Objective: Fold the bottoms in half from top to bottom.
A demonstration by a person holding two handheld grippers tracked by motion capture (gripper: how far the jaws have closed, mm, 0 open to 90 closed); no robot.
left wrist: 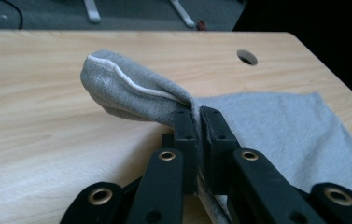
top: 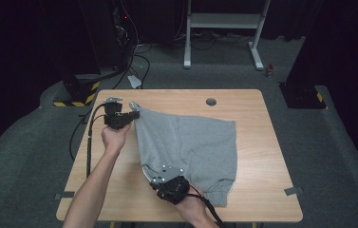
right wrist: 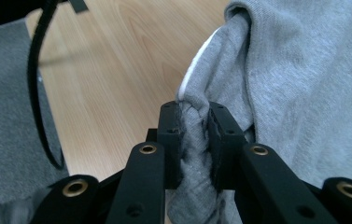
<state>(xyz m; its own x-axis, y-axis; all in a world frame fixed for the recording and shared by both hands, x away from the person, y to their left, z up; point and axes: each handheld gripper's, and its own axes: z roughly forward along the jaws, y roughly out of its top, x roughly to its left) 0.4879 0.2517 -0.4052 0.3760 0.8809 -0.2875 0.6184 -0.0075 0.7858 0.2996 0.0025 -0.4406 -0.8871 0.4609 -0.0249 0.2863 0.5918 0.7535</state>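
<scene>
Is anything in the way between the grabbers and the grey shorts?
No. Both already pinch the shorts. The left gripper is shut on a corner with a white seam, and the right gripper is shut on a bunched edge. No other thing lies on the table around the cloth.

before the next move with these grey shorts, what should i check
1. Left hand-held gripper shut on the grey shorts: ok, the waistband edge is pinched between its jaws.
2. Right hand-held gripper shut on the shorts: ok, a bunched fold sits between its jaws.
3. Both grips on the same side of the shorts: ok, both hold the left edge in the high view.
4. Rest of the shorts lying flat on the table: ok, the far part is spread out.
5. Bare table to the left of the shorts: ok.
6. Depth of cloth inside the left jaws: cannot tell.
</scene>
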